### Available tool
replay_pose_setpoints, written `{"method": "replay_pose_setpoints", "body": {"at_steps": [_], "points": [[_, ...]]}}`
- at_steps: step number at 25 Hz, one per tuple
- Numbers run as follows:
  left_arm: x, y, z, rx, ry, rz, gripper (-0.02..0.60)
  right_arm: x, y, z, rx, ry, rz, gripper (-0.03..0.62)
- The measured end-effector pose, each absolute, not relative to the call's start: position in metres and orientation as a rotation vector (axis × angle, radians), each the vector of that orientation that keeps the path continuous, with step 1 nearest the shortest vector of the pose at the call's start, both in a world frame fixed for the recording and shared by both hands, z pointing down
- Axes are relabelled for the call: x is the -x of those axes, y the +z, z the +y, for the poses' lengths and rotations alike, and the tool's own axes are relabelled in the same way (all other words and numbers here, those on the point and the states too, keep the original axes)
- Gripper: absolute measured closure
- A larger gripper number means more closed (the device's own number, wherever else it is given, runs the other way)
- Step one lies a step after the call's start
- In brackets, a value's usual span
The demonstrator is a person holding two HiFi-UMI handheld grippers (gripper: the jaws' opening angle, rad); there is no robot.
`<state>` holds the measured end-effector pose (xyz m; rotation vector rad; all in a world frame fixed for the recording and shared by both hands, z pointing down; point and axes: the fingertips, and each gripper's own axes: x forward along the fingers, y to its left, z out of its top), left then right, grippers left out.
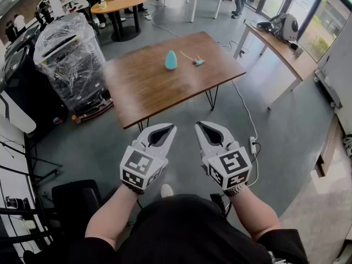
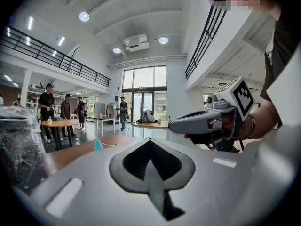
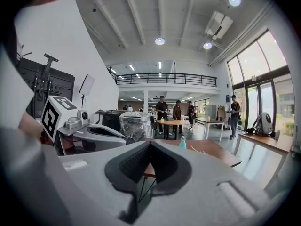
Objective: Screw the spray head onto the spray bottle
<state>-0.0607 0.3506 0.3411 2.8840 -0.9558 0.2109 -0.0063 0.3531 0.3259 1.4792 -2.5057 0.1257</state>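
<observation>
**Tool state**
- Left gripper [image 1: 166,128]: jaws closed together, nothing between them.
- Right gripper [image 1: 202,126]: jaws closed together, nothing between them.
- The two grippers are held side by side, slightly apart, over the floor and short of the near edge of the table [image 1: 148,89]. Their tips point toward the table. Neither gripper touches anything on it.

**Task items**
- Bottle [image 1: 171,60]: teal and upright, standing near the table's far edge, about midway along it.
- Spray head [image 1: 198,62]: lies on the table just right of the bottle and apart from it. Its thin tube runs back toward the far edge.

**Surroundings**
- Wrapped cart [image 1: 69,51]: on the floor off the table's left edge.
- Power strip [image 1: 252,145]: on the floor near the table's right corner, with a cable running to it.
- Round table [image 1: 122,1]: beyond the far edge, with people standing beside it.
</observation>
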Motion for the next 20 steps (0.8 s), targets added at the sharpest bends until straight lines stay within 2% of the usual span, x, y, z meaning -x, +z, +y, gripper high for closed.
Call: {"method": "replay_pose_setpoints", "body": {"at_steps": [13, 20], "points": [[0.070, 0.367, 0.299, -2.833, 0.273, -0.975, 0.571, 0.015, 0.343, 0.294, -1.413, 0.154, -2.493, 0.602], [0.045, 0.372, 0.245, -2.827, 0.324, -1.029, 0.571, -0.007, 0.351, 0.237, -1.370, 0.174, -2.526, 0.602]]}}
